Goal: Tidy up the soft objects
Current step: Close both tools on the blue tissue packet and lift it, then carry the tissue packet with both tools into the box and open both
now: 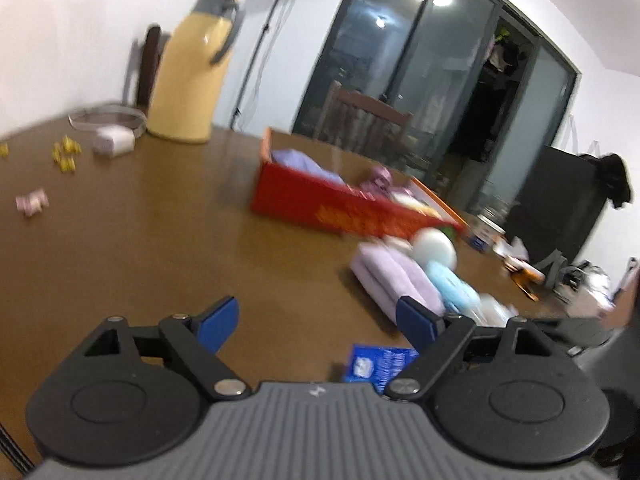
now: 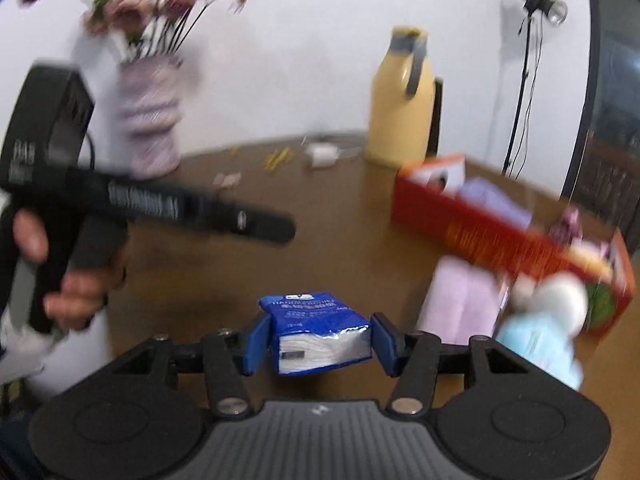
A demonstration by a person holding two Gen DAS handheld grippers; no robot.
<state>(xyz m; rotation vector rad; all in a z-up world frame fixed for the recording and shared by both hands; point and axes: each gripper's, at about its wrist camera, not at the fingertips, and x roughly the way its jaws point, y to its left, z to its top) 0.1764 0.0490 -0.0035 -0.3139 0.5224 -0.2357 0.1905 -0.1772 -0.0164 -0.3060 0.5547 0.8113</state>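
Observation:
A red box [image 1: 344, 204] [image 2: 480, 228] lies on the brown table with soft items inside. Beside it are a folded lilac cloth [image 1: 394, 276] [image 2: 460, 300], a white ball [image 1: 434, 248] [image 2: 560, 300] and a light blue soft pack [image 1: 452, 286] [image 2: 536, 340]. My right gripper [image 2: 322, 344] is shut on a blue tissue pack [image 2: 320, 332], held above the table. The pack also shows in the left wrist view [image 1: 378, 364]. My left gripper [image 1: 316, 324] is open and empty over bare table. Its body shows at the left of the right wrist view [image 2: 160, 208].
A yellow thermos jug [image 1: 188, 68] [image 2: 400, 100] stands at the back. A vase of flowers [image 2: 150, 116] stands at the left rear. A white charger [image 1: 114, 142], yellow bits [image 1: 66, 154] and a pink wrapped piece [image 1: 32, 202] lie on the table. Clutter sits at the right edge [image 1: 520, 256].

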